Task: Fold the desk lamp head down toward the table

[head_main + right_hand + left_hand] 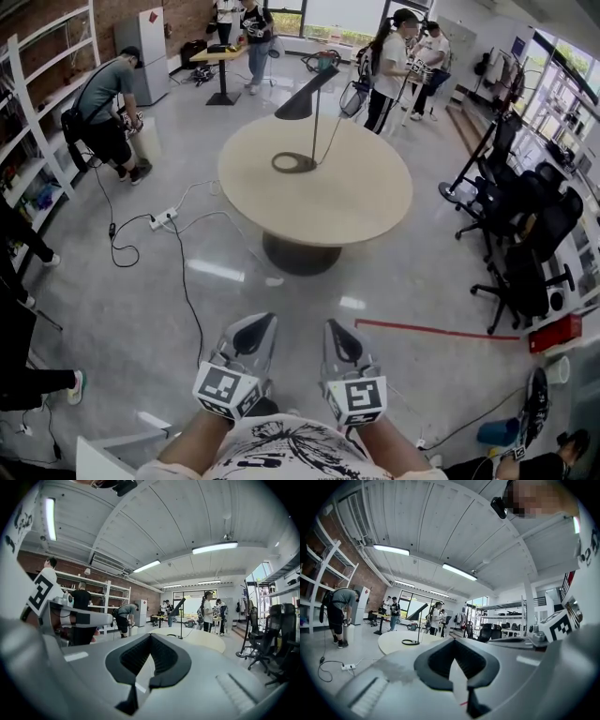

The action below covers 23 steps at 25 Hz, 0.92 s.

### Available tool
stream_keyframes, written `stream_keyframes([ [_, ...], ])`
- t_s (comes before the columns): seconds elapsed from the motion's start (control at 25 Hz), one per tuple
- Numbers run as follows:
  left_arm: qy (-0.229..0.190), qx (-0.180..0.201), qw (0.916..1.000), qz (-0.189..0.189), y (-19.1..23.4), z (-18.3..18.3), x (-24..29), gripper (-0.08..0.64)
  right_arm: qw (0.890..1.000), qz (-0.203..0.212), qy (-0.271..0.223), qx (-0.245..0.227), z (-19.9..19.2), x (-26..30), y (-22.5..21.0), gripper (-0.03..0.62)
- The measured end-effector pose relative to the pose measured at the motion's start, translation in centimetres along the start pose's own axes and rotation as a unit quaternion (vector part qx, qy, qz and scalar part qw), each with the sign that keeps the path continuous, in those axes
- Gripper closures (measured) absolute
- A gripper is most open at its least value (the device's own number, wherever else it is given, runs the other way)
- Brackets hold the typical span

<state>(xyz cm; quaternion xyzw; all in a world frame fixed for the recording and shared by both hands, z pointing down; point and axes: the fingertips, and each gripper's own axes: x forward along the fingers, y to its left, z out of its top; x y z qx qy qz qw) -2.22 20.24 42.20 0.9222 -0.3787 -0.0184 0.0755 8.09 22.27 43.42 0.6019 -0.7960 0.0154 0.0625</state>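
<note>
Glossy grey floor (141,309), brick wall (47,14), white shelving (37,84), black office chairs (525,253), ceiling strip lights (214,547).

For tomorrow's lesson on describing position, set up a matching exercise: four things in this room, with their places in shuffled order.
1. black cone-shaded desk lamp
2. white power strip
3. red tape line
4. black office chairs

a. floor, left of the table
b. room's right side
c. on the round beige table
d. floor, near right of the table

Pairs: 1-c, 2-a, 3-d, 4-b

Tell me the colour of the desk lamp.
The desk lamp is black; the head view shows it best.
</note>
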Motion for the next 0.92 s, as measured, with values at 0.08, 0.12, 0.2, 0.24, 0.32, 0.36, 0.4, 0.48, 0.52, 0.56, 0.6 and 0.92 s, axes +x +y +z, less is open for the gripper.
stream_keyframes([
  [0.08,0.0,0.003,1.0,-0.003,-0.2,0.1,-0.1,0.555,1.0,0.0,0.001,0.001,0.0,0.0,0.3,0.583],
  [0.12,0.0,0.003,1.0,-0.004,-0.2,0.2,-0.2,0.555,1.0,0.0,0.0,0.001,0.2,-0.1,0.4,0.583],
  [0.2,0.001,0.002,1.0,-0.002,-0.1,0.2,-0.4,0.555,1.0,-0.001,-0.002,0.0,0.5,-0.2,0.7,0.584],
  [0.24,0.001,0.001,1.0,0.0,0.0,0.2,-0.5,0.555,1.0,0.0,-0.003,0.0,0.6,-0.2,0.8,0.583],
  [0.32,0.003,-0.002,1.0,0.003,0.1,0.0,-0.6,0.555,1.0,0.002,-0.007,0.0,0.8,-0.2,0.9,0.583],
  [0.36,0.004,-0.003,1.0,0.004,0.1,-0.1,-0.6,0.555,1.0,0.003,-0.009,0.0,0.9,-0.1,1.0,0.583],
  [0.4,0.006,-0.004,1.0,0.005,0.1,-0.3,-0.6,0.555,1.0,0.004,-0.01,-0.001,1.0,-0.1,1.0,0.583],
  [0.48,0.009,-0.004,0.9999,0.005,0.1,-0.5,-0.7,0.555,1.0,0.004,-0.009,-0.001,0.9,-0.1,1.1,0.583],
  [0.52,0.009,-0.004,0.9999,0.005,0.2,-0.5,-0.8,0.555,1.0,0.003,-0.008,0.0,0.9,0.0,1.2,0.583],
  [0.56,0.009,-0.004,0.9999,0.005,0.3,-0.5,-1.0,0.555,1.0,0.003,-0.008,0.001,0.9,0.1,1.3,0.583],
  [0.6,0.01,-0.004,0.9999,0.006,0.4,-0.6,-1.0,0.555,1.0,0.002,-0.007,0.003,0.8,0.1,1.3,0.583],
  [0.92,0.017,-0.007,0.9998,0.005,0.6,-0.6,-0.5,0.555,1.0,0.003,-0.002,0.017,1.0,0.8,0.9,0.583],
])
